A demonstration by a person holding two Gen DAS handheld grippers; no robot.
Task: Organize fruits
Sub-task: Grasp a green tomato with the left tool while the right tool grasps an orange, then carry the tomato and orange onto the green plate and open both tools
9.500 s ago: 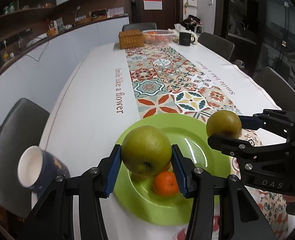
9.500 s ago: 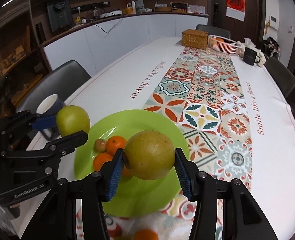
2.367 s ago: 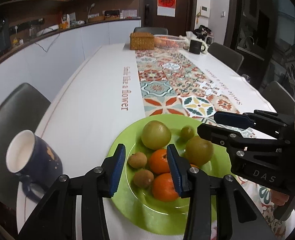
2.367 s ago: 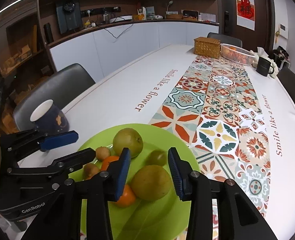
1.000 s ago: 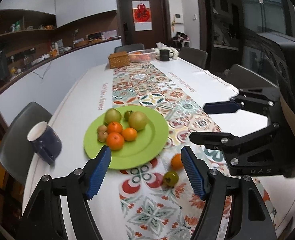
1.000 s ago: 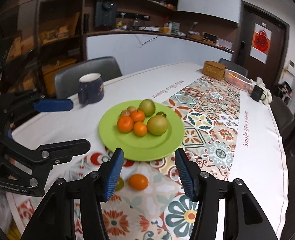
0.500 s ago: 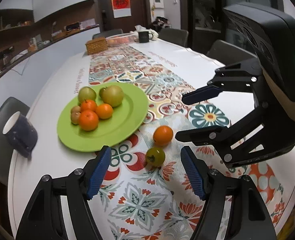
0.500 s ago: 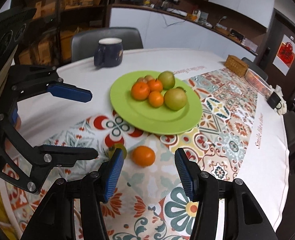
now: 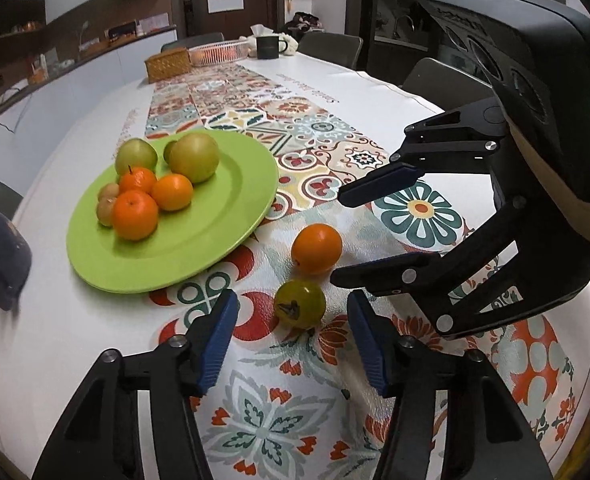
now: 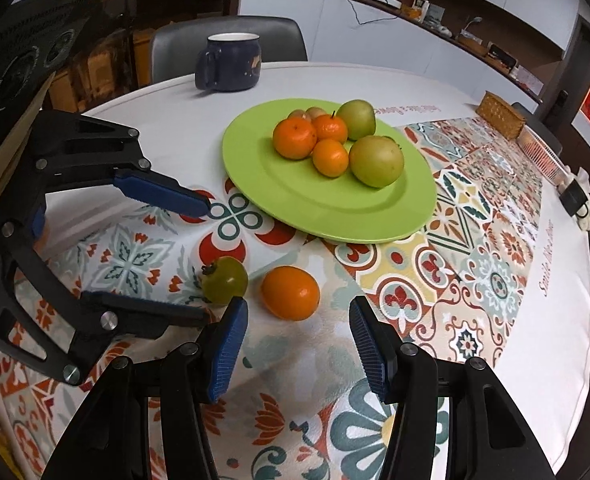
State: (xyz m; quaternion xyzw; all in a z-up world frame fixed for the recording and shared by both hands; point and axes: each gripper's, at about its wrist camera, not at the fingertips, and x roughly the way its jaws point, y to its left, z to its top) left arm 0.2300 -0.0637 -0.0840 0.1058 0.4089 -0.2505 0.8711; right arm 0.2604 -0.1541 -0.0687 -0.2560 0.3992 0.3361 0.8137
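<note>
Left hand-held gripper [image 9: 293, 344]: jaws just narrowed, empty, green fruit [image 9: 299, 304] just ahead. Right hand-held gripper [image 10: 299, 344]: parted, empty, orange [image 10: 290, 292] just ahead. Plate [image 10: 375, 216] beyond, on desk [image 10: 551, 320].

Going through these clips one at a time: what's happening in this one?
A person with a handheld gripper in each hand is gathering fruit onto a green plate, which already holds several pieces. Two are left on the patterned tablecloth: an orange and a small green fruit. The left gripper has the green fruit in front of it and its jaws have just been closing, not yet touching it. The right gripper is open and lined up on the orange.
</note>
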